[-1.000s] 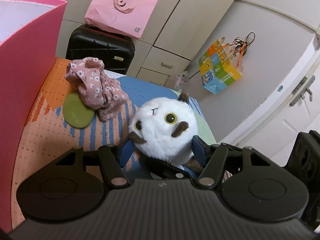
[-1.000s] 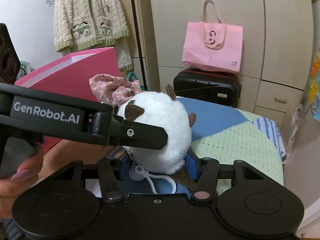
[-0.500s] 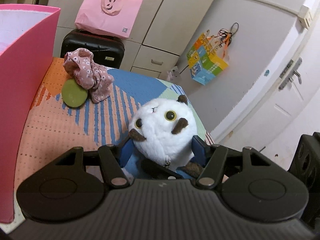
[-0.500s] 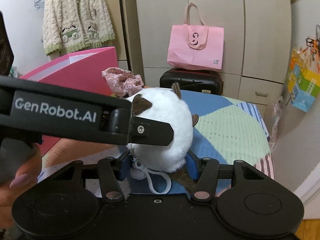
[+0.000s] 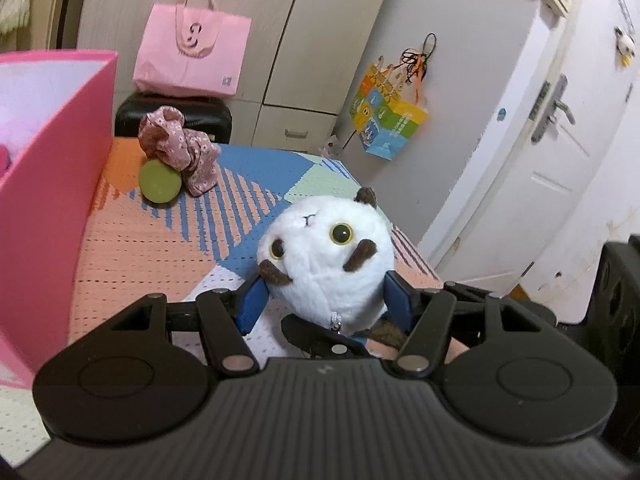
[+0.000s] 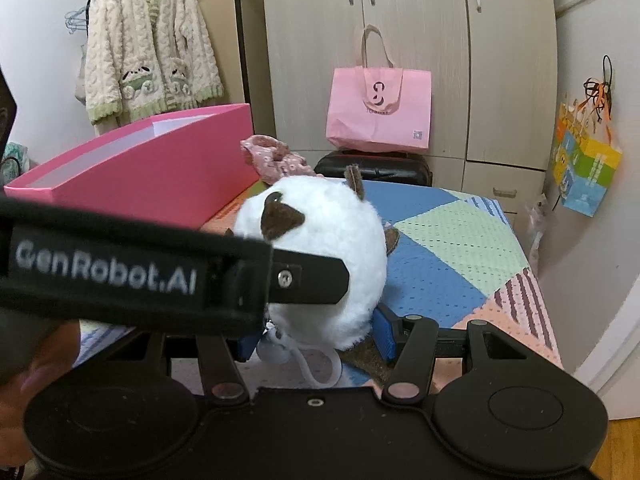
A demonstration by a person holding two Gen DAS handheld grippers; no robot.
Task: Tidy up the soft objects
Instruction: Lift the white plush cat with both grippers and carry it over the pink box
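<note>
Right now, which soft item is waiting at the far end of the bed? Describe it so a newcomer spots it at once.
Start at the tall pink box on the patchwork bed cover. Just past its far corner, before the black suitcase, lies a crumpled pink floral cloth. It is draped over a flat olive-green disc, unlike the white plush held by both grippers.

open mat (image 5: 132, 256) between pink box (image 5: 60, 184) and plush toy (image 5: 328, 256) | far end blocked: floral cloth (image 5: 180, 148), green disc (image 5: 160, 181)
</note>
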